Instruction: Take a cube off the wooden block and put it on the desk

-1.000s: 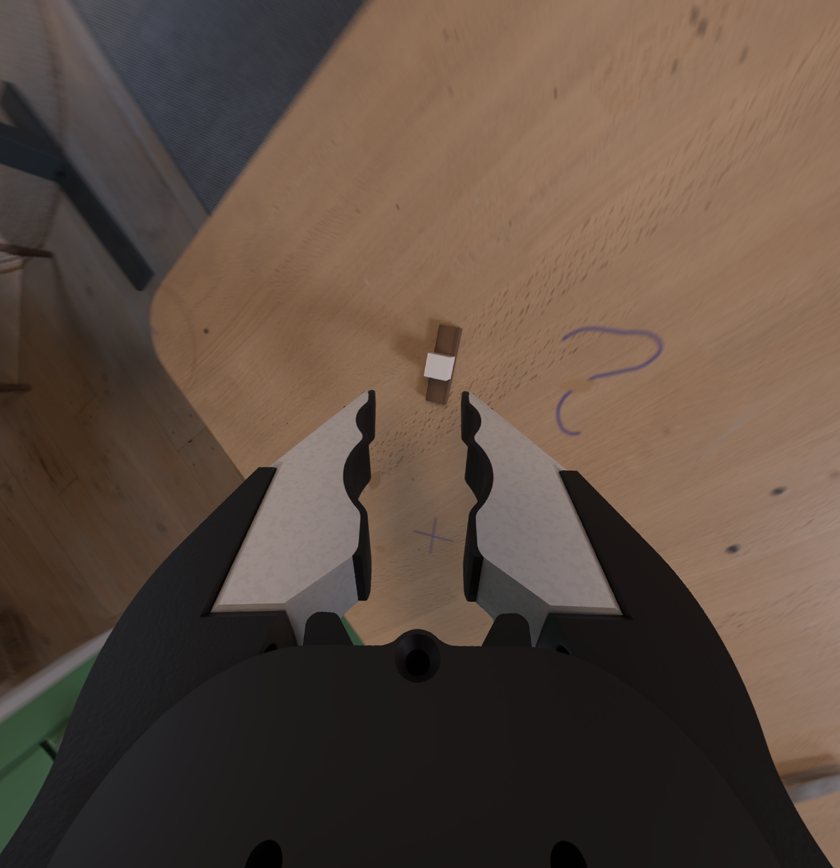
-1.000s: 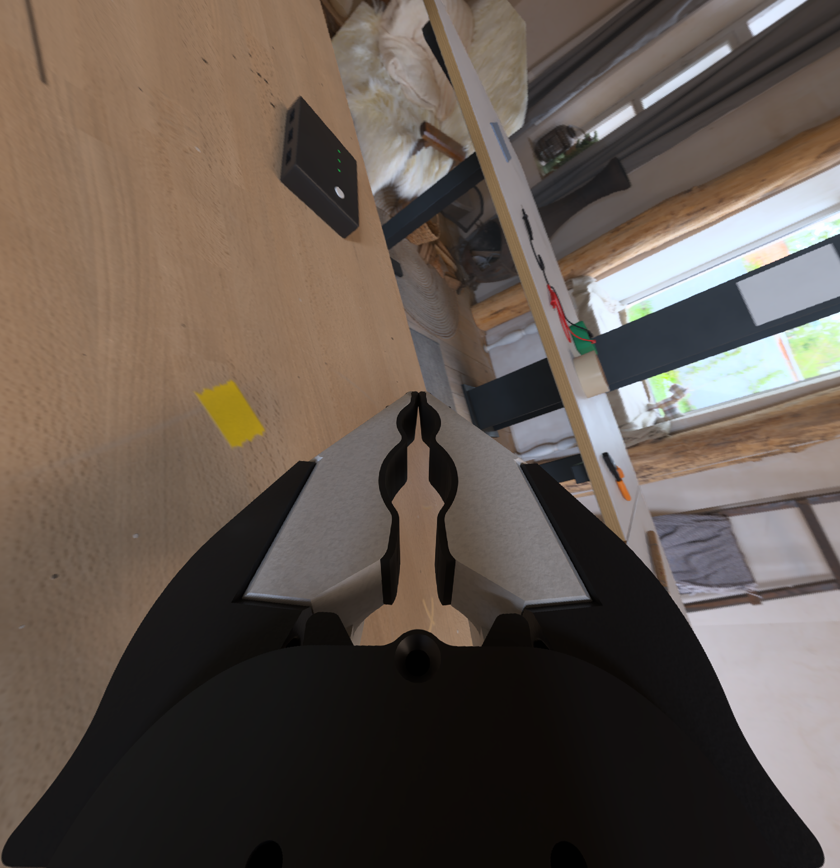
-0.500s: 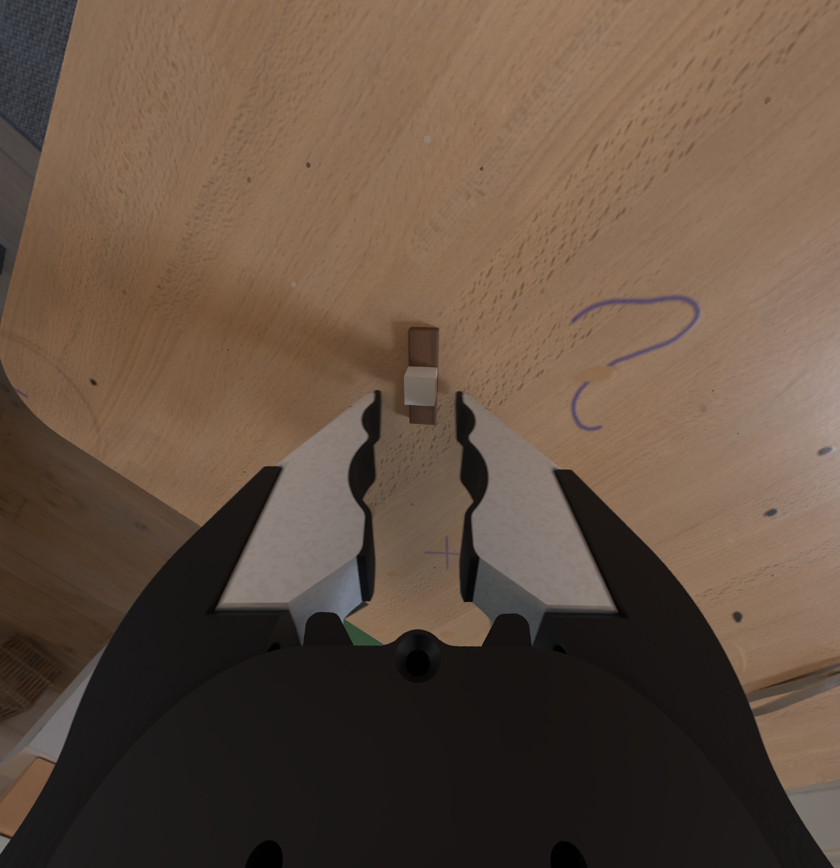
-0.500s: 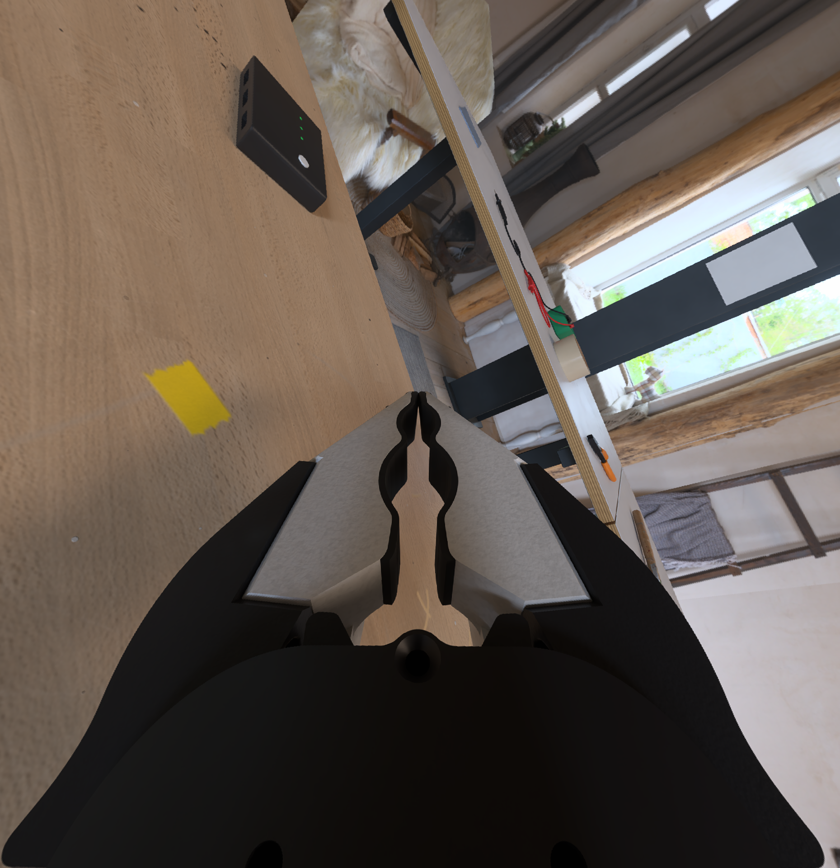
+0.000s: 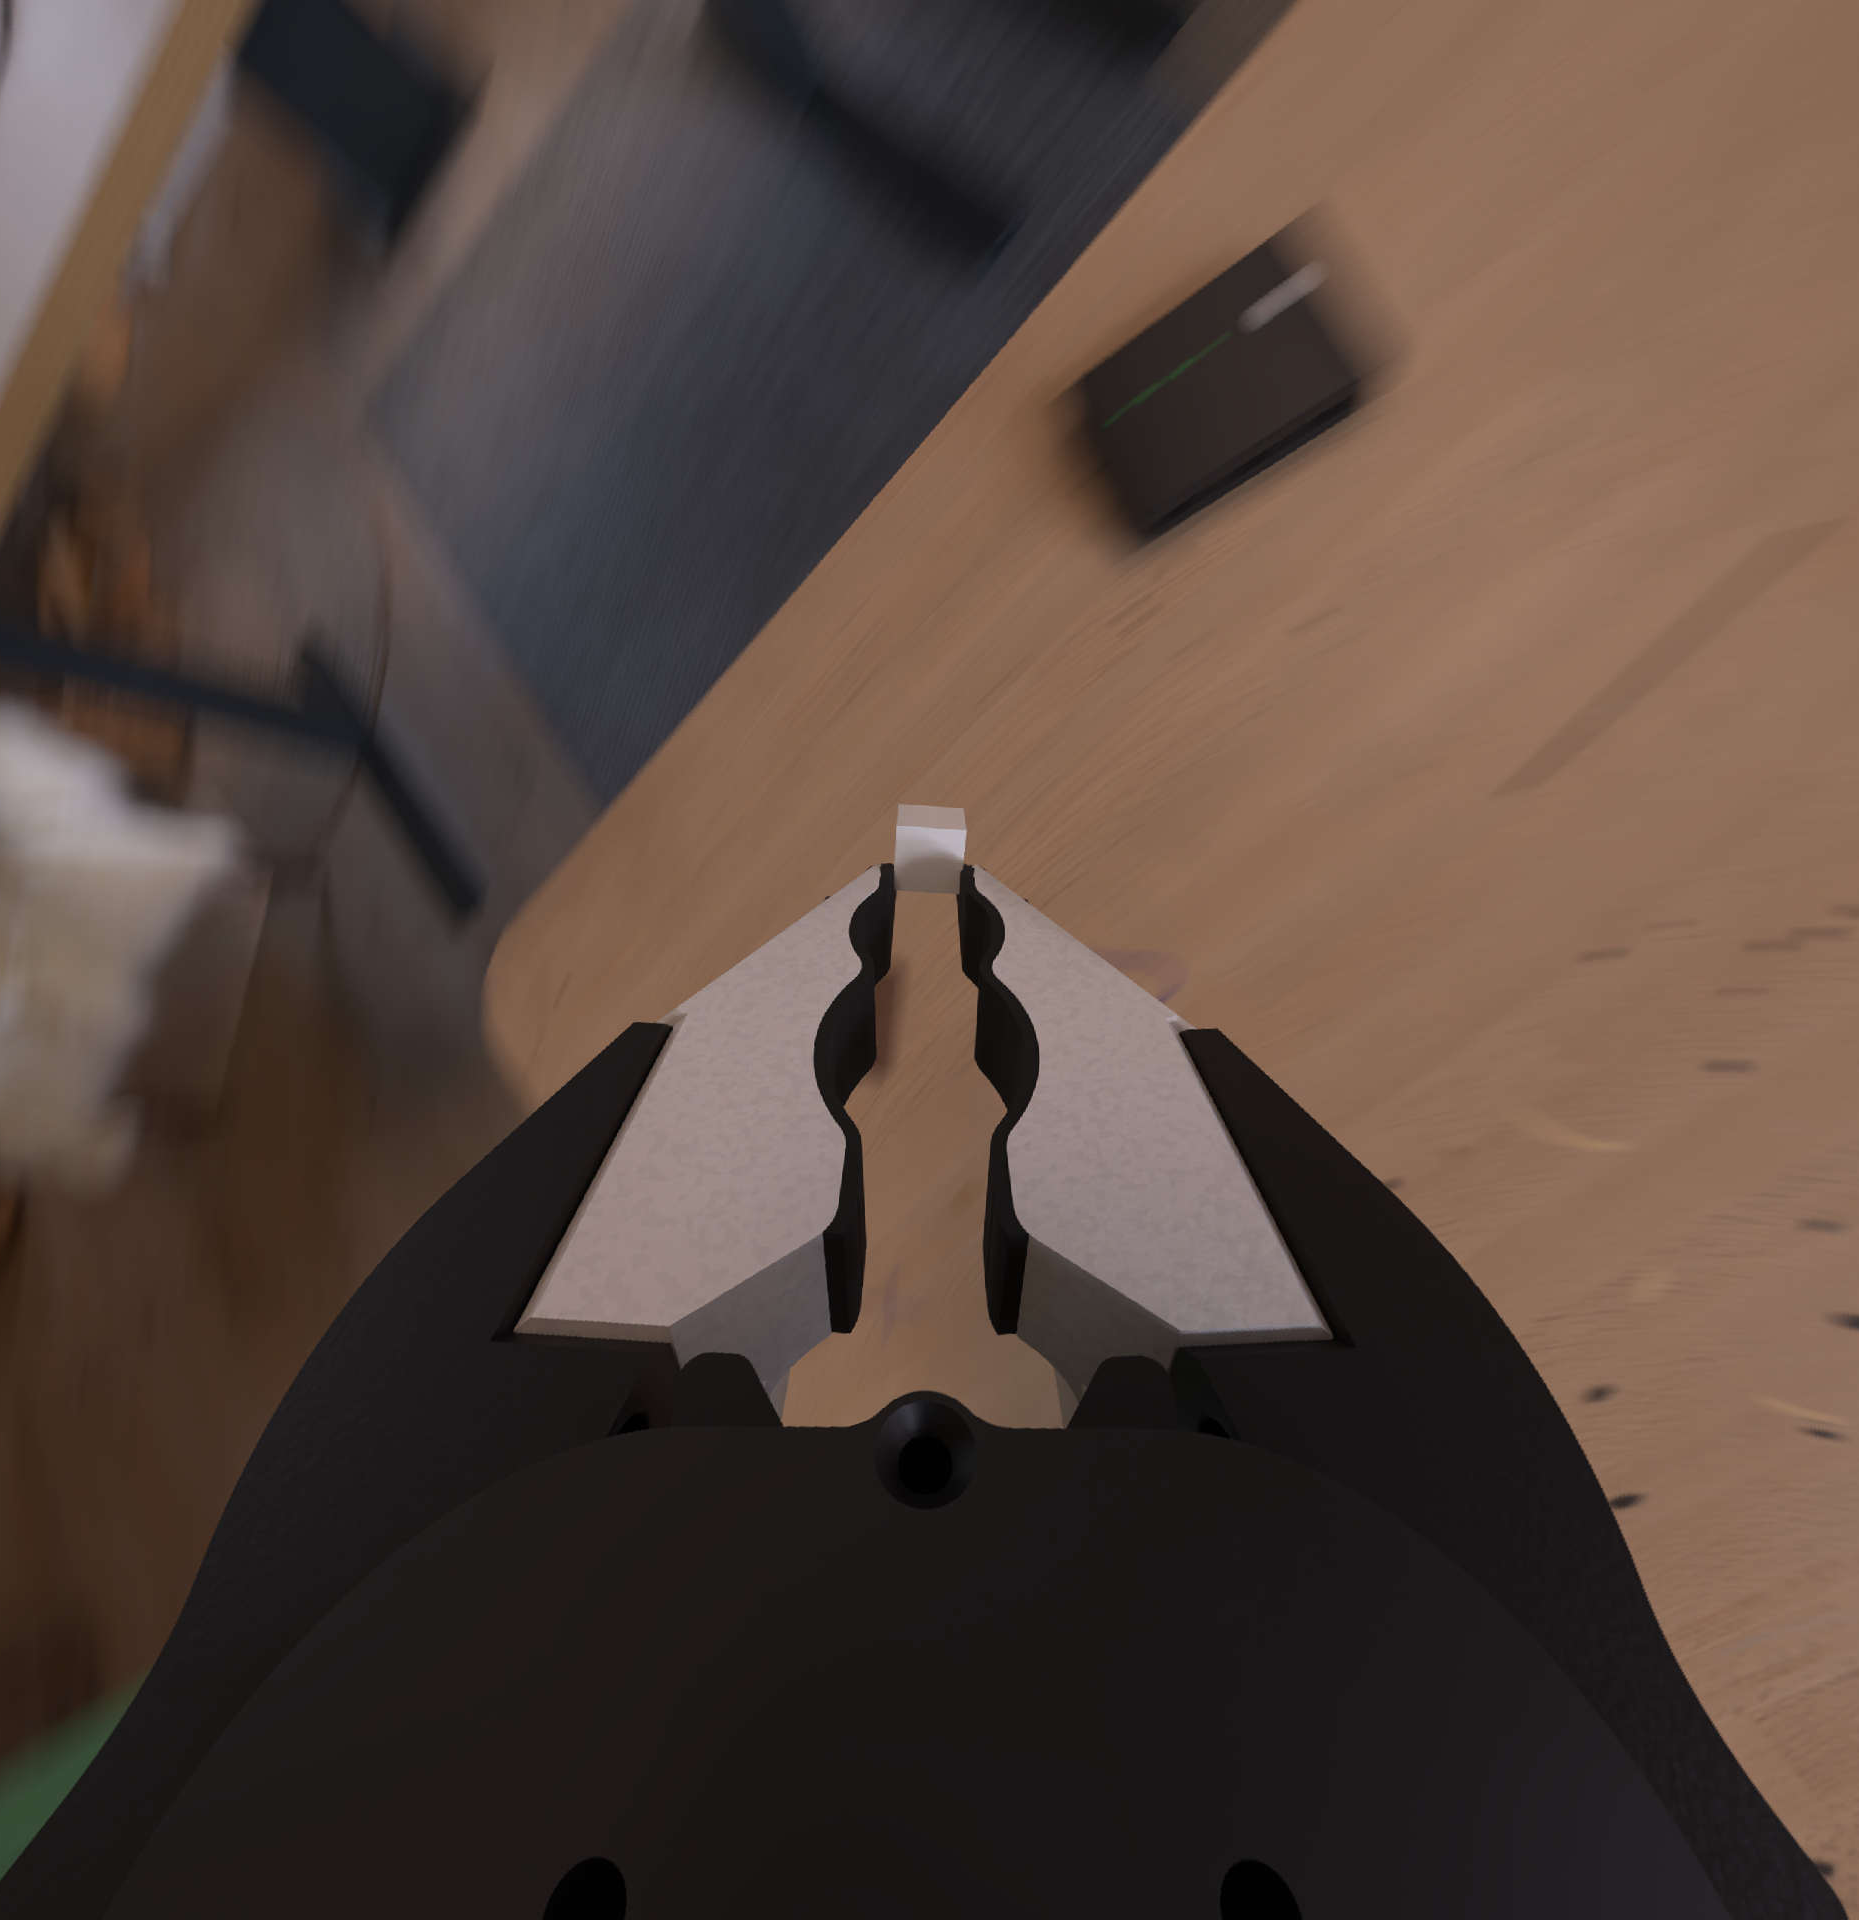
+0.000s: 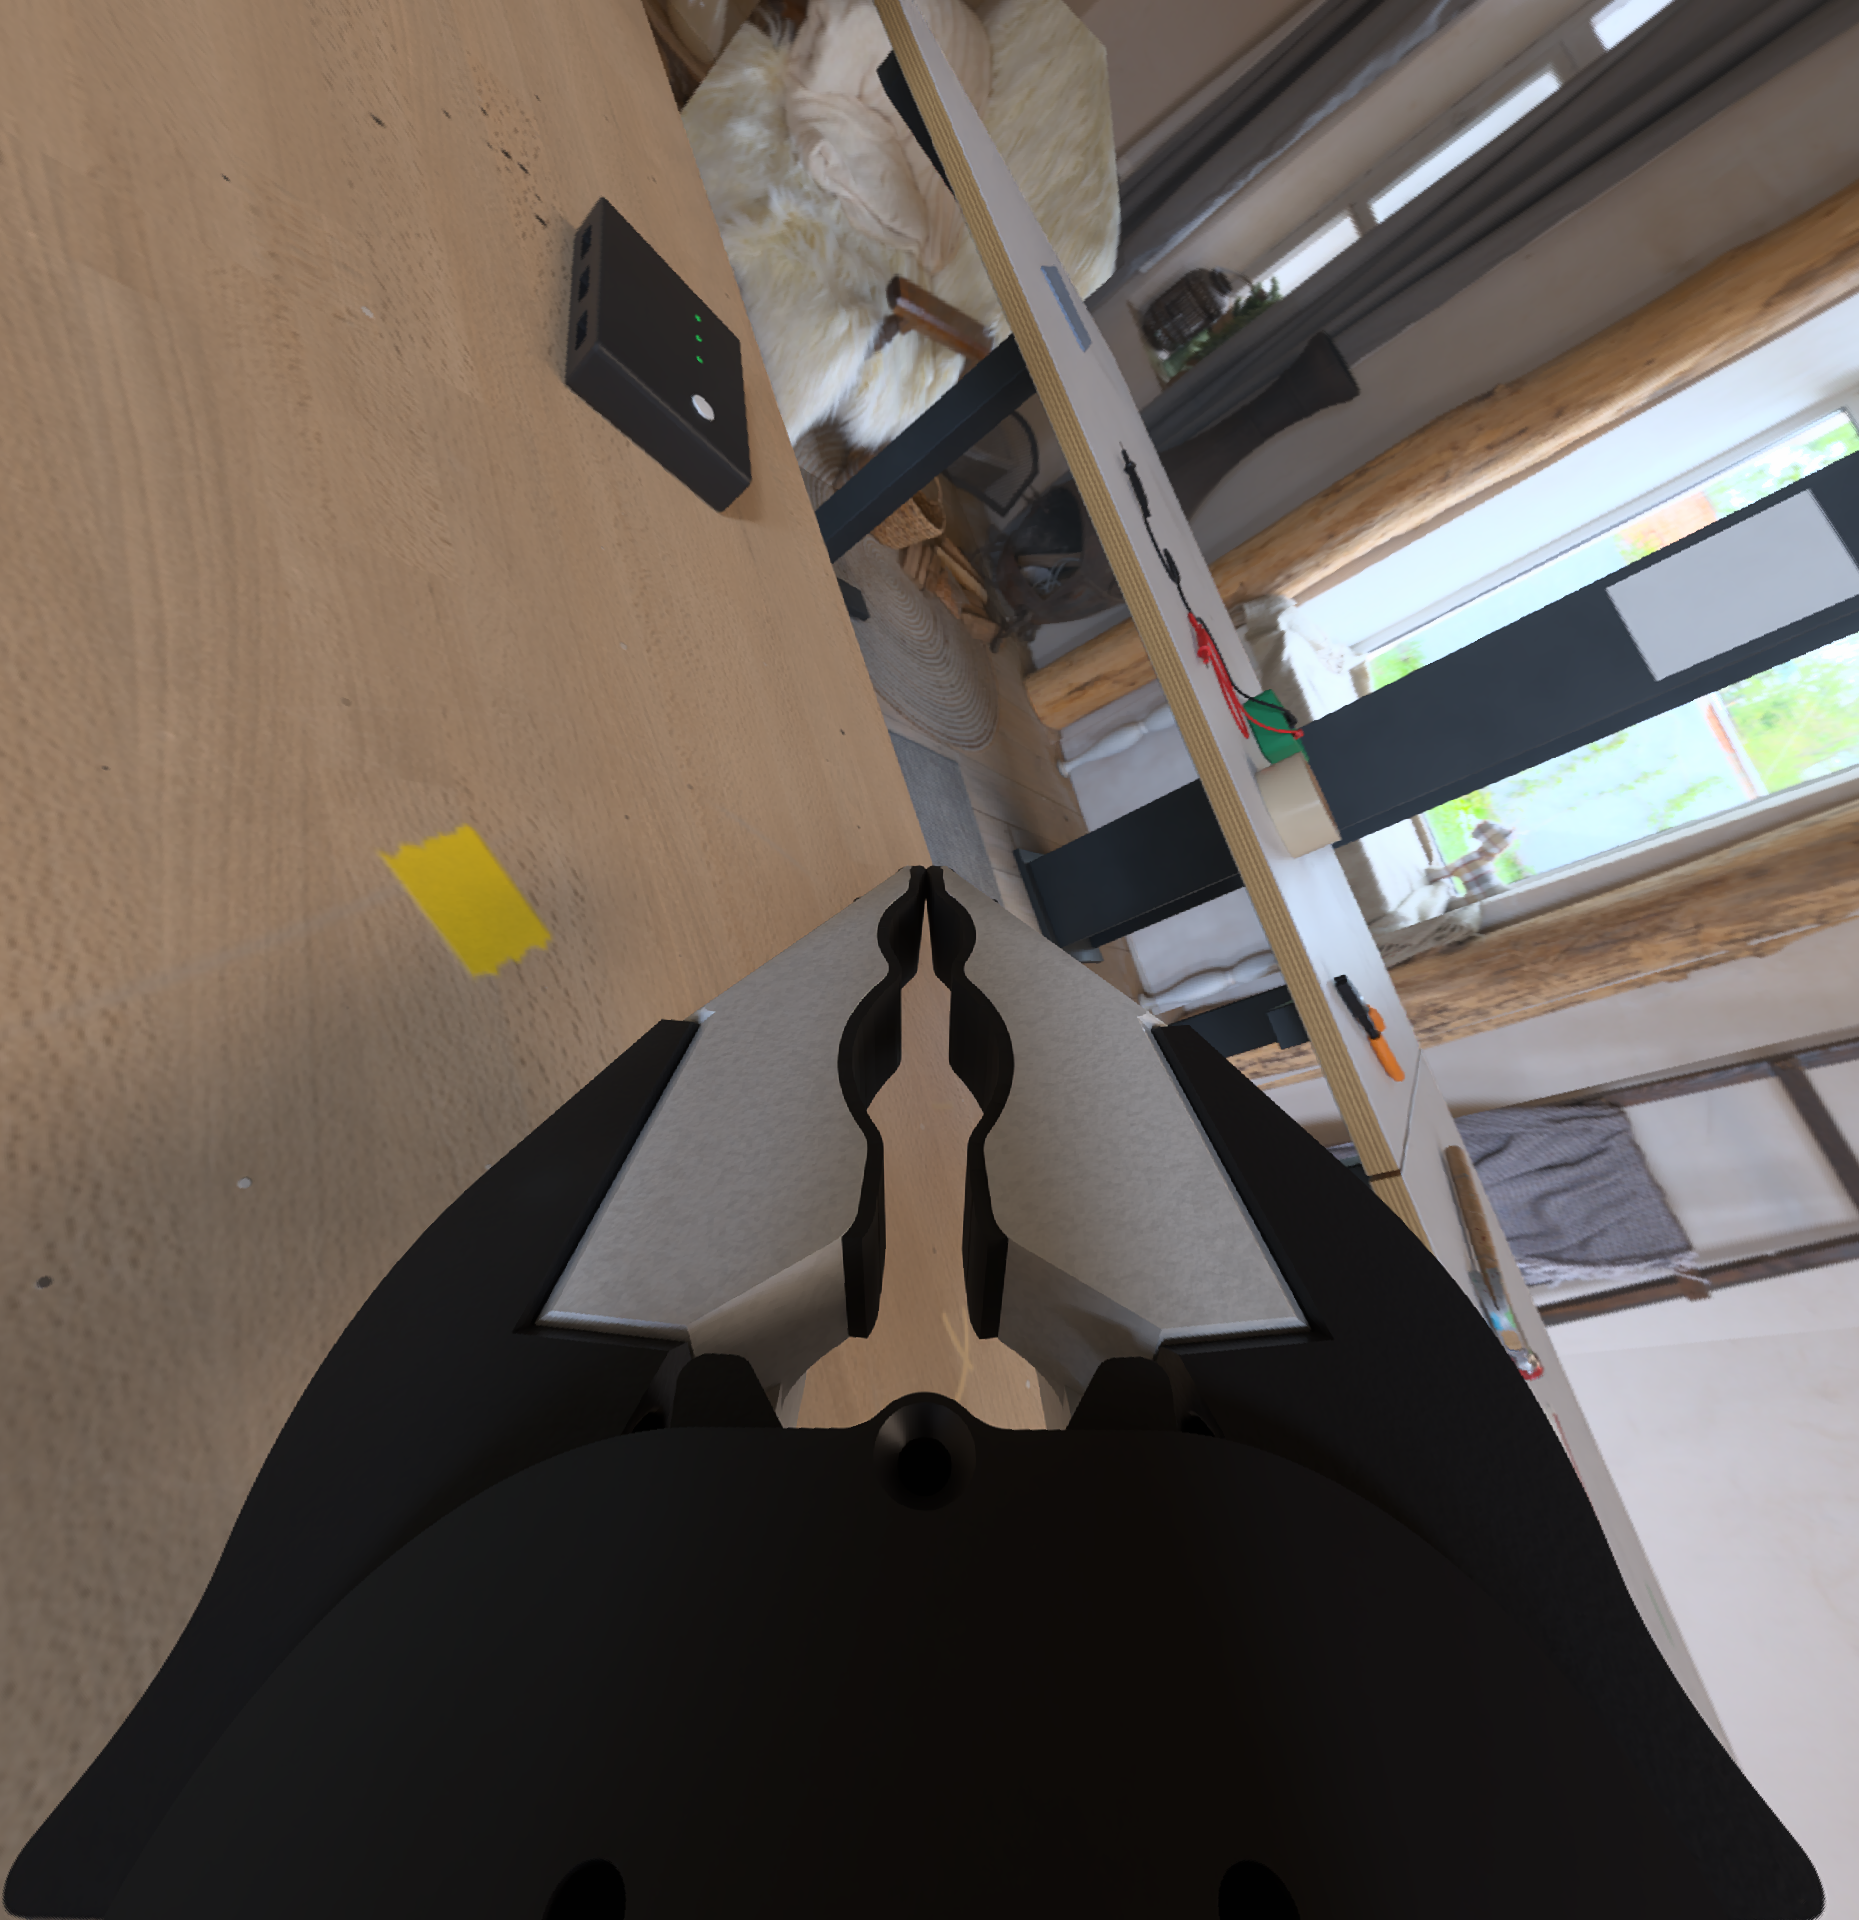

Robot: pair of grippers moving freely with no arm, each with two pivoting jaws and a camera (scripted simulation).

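Both tongs showed plainly: the left gripper (image 5: 927,878) had its tips clamped on the small white cube (image 5: 930,860), which stuck out just past the fingertips (image 5: 875,896), while the right gripper (image 6: 925,883) was pressed closed on nothing and pointed along the desk's far edge. No wooden block appeared in either view, and the cube seemed to hang above the desk (image 5: 1424,831) rather than rest on anything, so the lift looked done and the carry was in hand; the heavy blur across the left wrist view fitted a fast swing. What remained, by my judgement, was to slow down, lower the cube until its underside met bare wood, and only then let the jaws part, since a release from height could make so light a piece bounce or roll. Room mattered: the cube sat close to the desk's rounded corner (image 5: 509,997), with floor beyond to the left, so setting it down further inward seemed safer. Open wood lay to the right and ahead, broken only by a black box (image 5: 1226,384) well apart; the right wrist view showed that black box (image 6: 660,364) near the edge and a yellow tape patch (image 6: 466,902) on otherwise free surface.
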